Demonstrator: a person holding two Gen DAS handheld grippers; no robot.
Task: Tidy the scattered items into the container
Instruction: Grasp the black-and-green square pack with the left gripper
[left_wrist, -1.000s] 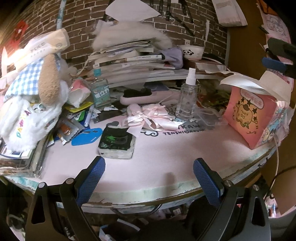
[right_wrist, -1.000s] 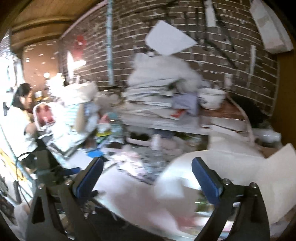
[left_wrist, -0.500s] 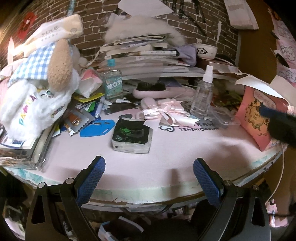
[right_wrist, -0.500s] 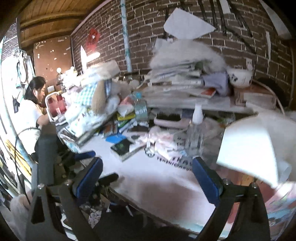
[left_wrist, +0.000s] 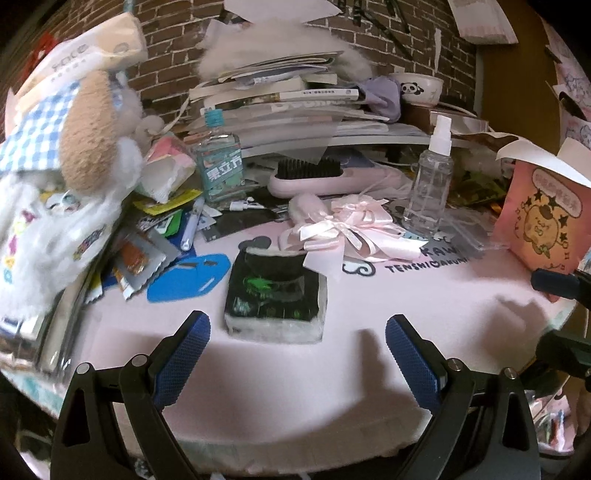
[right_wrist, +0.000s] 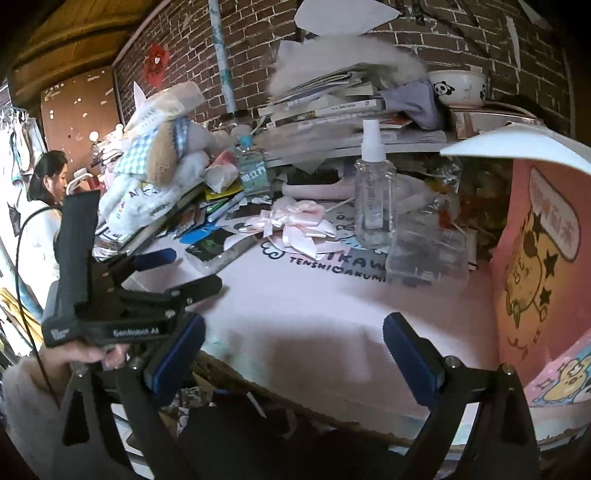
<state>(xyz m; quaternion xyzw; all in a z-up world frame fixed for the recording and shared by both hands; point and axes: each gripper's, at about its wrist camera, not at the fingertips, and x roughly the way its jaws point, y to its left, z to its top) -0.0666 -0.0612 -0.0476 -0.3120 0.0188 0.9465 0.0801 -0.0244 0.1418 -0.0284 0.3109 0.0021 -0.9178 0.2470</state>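
The pink box (right_wrist: 543, 258) runs off the right edge; the plush toy (left_wrist: 55, 177) at left is blurred.

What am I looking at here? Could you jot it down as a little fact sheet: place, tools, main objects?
Place: cluttered pink table against a brick wall
Left gripper: open, empty, facing the wrapped black packet
Right gripper: open, empty, near the pink box
Middle of table: pink ribbon bow, clear spray bottle
Left side: plush toy
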